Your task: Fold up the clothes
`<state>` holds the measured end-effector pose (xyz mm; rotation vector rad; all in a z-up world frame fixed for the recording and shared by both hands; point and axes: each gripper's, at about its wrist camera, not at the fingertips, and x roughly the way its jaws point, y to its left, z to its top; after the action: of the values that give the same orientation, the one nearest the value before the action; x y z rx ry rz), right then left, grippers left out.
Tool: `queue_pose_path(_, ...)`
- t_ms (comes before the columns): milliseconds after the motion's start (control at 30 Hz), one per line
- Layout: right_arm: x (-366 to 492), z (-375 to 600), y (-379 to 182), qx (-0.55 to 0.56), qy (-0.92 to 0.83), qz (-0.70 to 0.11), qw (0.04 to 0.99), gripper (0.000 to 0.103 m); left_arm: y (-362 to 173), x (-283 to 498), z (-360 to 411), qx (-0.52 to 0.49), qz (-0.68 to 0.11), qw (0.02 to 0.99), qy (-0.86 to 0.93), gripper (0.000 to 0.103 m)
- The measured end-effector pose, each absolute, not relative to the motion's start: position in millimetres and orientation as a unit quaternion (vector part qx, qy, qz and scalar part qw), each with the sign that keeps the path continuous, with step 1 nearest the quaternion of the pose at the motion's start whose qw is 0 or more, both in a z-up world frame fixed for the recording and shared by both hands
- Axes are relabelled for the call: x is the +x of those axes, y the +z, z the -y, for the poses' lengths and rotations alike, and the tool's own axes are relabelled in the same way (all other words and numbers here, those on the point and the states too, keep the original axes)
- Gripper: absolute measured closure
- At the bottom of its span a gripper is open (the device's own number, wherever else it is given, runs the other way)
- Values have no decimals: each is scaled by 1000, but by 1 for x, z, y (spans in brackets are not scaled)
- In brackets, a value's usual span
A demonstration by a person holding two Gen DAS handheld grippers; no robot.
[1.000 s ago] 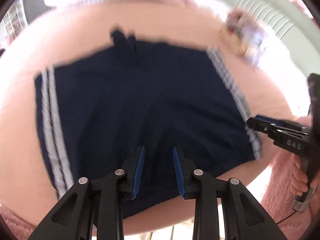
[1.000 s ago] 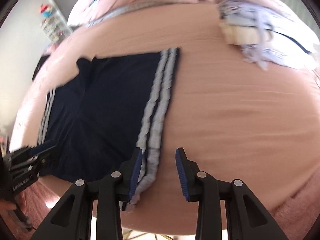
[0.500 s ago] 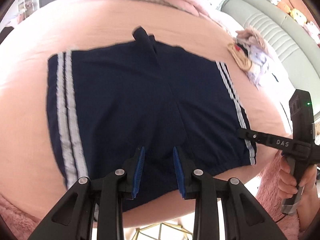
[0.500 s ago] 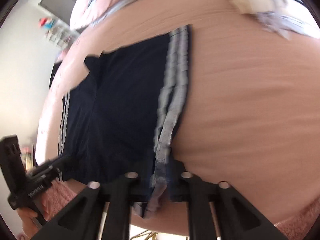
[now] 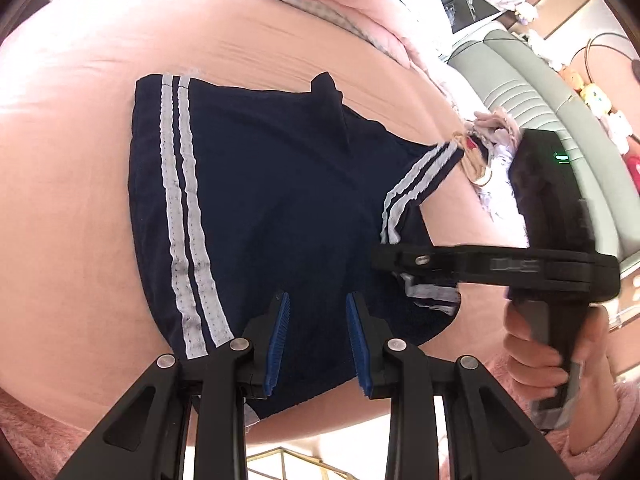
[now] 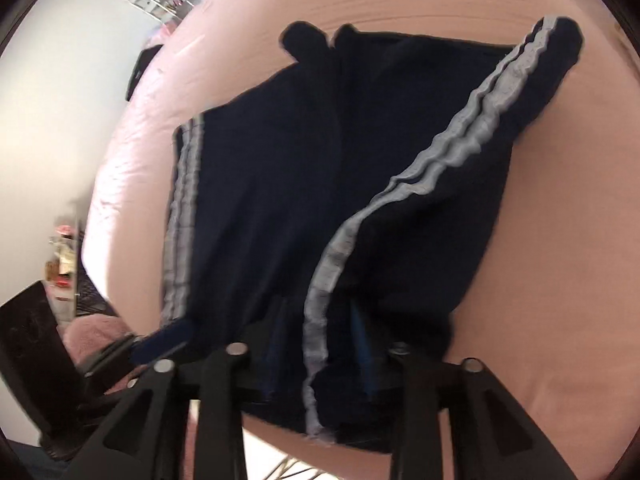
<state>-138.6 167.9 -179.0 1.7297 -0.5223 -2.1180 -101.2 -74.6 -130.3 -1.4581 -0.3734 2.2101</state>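
- the left gripper (image 5: 316, 336) hovers just above the near hem of the navy blue shorts with white side stripes (image 5: 260, 216), its blue-padded jaws spread apart and grasping nothing.
- the right gripper (image 5: 384, 258), held in a hand (image 5: 536, 360) with a fuzzy pink sleeve (image 5: 600, 432), has its jaws clamped on the shorts' right edge, lifting that striped side (image 6: 400, 184) up and over toward the middle.
- the shorts lie on the peach-pink bed sheet (image 5: 80, 140), left half flat.
- farther off, a small pile of pale clothes (image 5: 492, 148) rests near the bed's right edge, beside a grey-green ribbed sofa (image 5: 532, 92).
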Motion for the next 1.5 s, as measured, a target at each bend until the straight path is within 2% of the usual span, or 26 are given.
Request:
queue_pose_path(133, -116, -195, -123, 520, -786, 252, 218, 59, -134, -108, 65, -532, 149, 245, 797, 76)
queue_pose_path(233, -89, -222, -91, 462, -842, 222, 168, 59, -138, -114, 50, -533, 172, 277, 780, 76)
queue_pose_path(367, -82, -241, -122, 495, -860, 123, 16, 59, -142, -116, 30, -539, 206, 318, 752, 76)
queue_pose_path(433, -76, -256, -149, 526, -840, 134, 3, 59, -144, -115, 22, -543, 227, 335, 735, 77)
queue_pose_path(533, -69, -265, -179, 555, -812, 179, 22, 59, -148, -115, 10, -548, 259, 360, 710, 76)
queue_pose_path(600, -66, -265, -177, 546, -820, 170, 39, 59, -150, -116, 5, -549, 277, 366, 698, 75)
queue_pose_path(700, -66, -260, -172, 540, -819, 171, 90, 59, -154, -120, 0, -555, 307, 365, 682, 62)
queue_pose_path(933, -56, -229, -156, 516, -832, 126, 160, 59, -148, -127, 13, -541, 351, 349, 680, 59)
queue_pose_path(967, -55, -224, -154, 512, -833, 120, 171, 59, -149, -127, 14, -543, 349, 341, 683, 56)
queue_pose_path(1067, -58, -204, -164, 527, -822, 98, 192, 59, -155, -129, 10, -555, 324, 326, 693, 56)
queue_pose_path(1133, -61, -194, -170, 544, -813, 82, 190, 59, -157, -131, 8, -560, 312, 322, 696, 57)
queue_pose_path(1200, -58, -195, -169, 548, -809, 84, 195, 59, -157, -133, 6, -562, 307, 321, 698, 70)
queue_pose_path(1300, -53, -210, -158, 530, -817, 105, 200, 59, -157, -137, 3, -565, 298, 320, 700, 70)
queue_pose_path(1433, -56, -234, -157, 521, -832, 128, 139, 59, -158, -142, -3, -572, 280, 315, 703, 70)
queue_pose_path(1467, -57, -237, -158, 521, -833, 135, 128, 59, -160, -143, -6, -576, 272, 312, 705, 74)
queue_pose_path(1500, -58, -239, -159, 520, -834, 141, 118, 59, -160, -142, -8, -580, 260, 309, 708, 92)
